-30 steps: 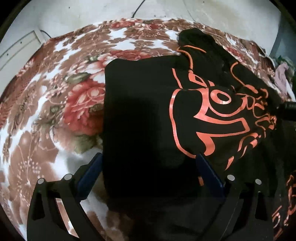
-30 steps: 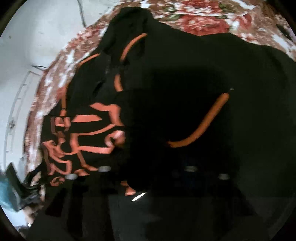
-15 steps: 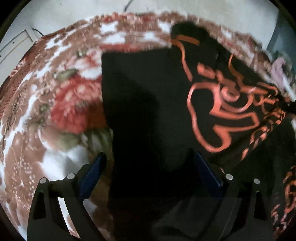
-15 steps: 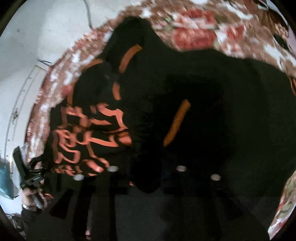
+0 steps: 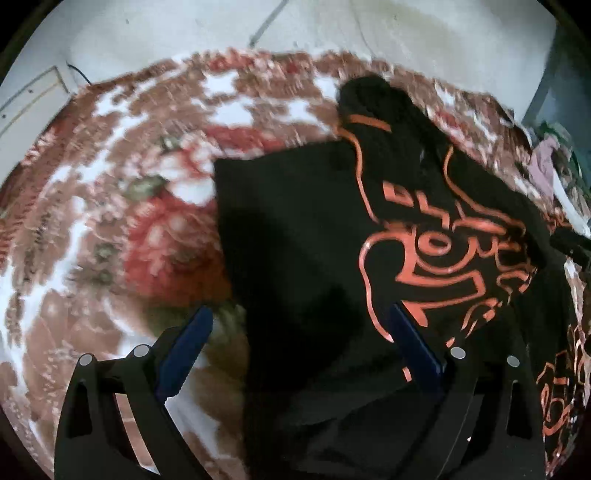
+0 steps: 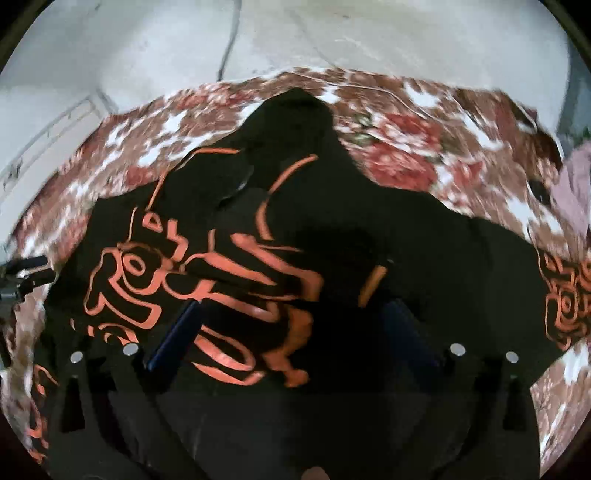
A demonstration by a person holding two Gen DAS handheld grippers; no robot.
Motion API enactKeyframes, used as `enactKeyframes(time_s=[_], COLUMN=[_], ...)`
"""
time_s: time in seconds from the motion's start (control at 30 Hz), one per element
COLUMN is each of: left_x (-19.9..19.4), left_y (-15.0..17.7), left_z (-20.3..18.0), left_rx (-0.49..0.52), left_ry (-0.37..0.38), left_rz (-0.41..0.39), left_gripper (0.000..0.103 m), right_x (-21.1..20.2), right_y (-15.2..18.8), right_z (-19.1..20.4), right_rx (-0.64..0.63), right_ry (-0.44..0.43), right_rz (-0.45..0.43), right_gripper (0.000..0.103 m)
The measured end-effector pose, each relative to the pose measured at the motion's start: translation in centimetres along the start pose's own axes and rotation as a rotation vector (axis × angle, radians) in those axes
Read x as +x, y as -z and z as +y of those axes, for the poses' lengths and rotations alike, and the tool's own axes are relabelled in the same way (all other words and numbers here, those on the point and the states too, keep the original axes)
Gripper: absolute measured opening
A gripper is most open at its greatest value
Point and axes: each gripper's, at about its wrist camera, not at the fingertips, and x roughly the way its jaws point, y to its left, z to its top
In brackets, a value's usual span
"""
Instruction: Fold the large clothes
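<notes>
A large black garment with orange printed lettering (image 5: 325,258) lies partly folded on a floral bedspread (image 5: 122,229). It also fills the right wrist view (image 6: 369,229). My left gripper (image 5: 301,325) is open above the garment's near left edge, its blue fingers (image 5: 184,347) apart and holding nothing. My right gripper (image 6: 295,321) is open above the printed panel, its blue fingers (image 6: 177,332) spread and empty. The right gripper's tip shows at the right edge of the left wrist view (image 5: 570,243); the left gripper shows at the left edge of the right wrist view (image 6: 22,273).
A pale wall (image 5: 332,29) rises behind the bed. A white panel (image 5: 26,103) stands at the left. A pile of pinkish clothes (image 6: 576,184) lies at the bed's far right.
Both grippers have pulled back and risen from the garment. The right gripper's view has swung from close over black cloth to a wider look at the bed; its fingers now show spread apart.
</notes>
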Motion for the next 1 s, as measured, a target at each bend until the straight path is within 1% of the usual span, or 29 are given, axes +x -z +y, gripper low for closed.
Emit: enactKeyframes(time_s=[0.07, 0.1, 0.17, 0.23, 0.33, 0.37, 0.47, 0.53, 0.63, 0.77, 0.87, 0.93, 0.97, 1.0], left_x=[1.8, 2.9, 4.5, 4.7, 4.0, 3.5, 0.5, -1.7, -4.3, -6.1, -5.9, -5.7, -5.5, -5.4], left_y=[0.7, 1.4, 2.4, 2.9, 2.9, 2.9, 2.6, 2.3, 2.0, 2.0, 1.9, 1.9, 1.8, 1.7], left_z=[-0.4, -0.8, -1.1, -1.3, -1.3, -1.4, -2.9, -5.0, -8.6, -14.7, -19.3, -21.8, -23.1, -24.8], left_rx=[0.002, 0.001, -0.001, 0.012, -0.004, -0.009, 0.007, 0.032, 0.073, 0.15, 0.181, 0.195, 0.204, 0.217], left_ry=[-0.004, -0.014, -0.048, -0.064, -0.085, -0.094, -0.102, -0.095, -0.066, -0.046, -0.013, 0.01, 0.016, 0.026], left_rz=[0.048, 0.076, 0.104, 0.077, 0.075, 0.071, 0.002, -0.05, -0.102, -0.141, -0.141, -0.135, -0.133, -0.136], left_gripper=[0.094, 0.094, 0.095, 0.098, 0.097, 0.097, 0.097, 0.097, 0.098, 0.098, 0.098, 0.098, 0.098, 0.098], right_x=[2.3, 3.5, 5.4, 6.6, 6.4, 5.8, 3.4, 1.6, -1.0, -5.0, -7.5, -8.8, -9.5, -9.8], right_y=[0.3, 0.6, 1.5, 2.4, 2.9, 2.9, 3.1, 3.5, 4.2, 6.1, 7.8, 8.7, 9.4, 9.8], right_z=[1.2, 1.6, 1.4, 0.8, -0.5, -1.0, -2.4, -3.8, -6.4, -12.0, -17.1, -20.3, -22.5, -23.6], right_rx=[-0.054, -0.068, -0.069, -0.059, -0.003, 0.02, 0.047, 0.074, 0.114, 0.199, 0.269, 0.299, 0.319, 0.33], right_ry=[0.058, 0.084, 0.112, 0.107, 0.075, 0.071, 0.075, 0.085, 0.094, 0.14, 0.152, 0.177, 0.197, 0.207], right_rz=[0.056, 0.083, 0.118, 0.135, 0.115, 0.1, 0.057, 0.05, 0.046, 0.029, 0.028, 0.023, 0.018, 0.02], right_gripper=[0.098, 0.098, 0.098, 0.098, 0.098, 0.098, 0.098, 0.098, 0.098, 0.098, 0.098, 0.098, 0.098, 0.098])
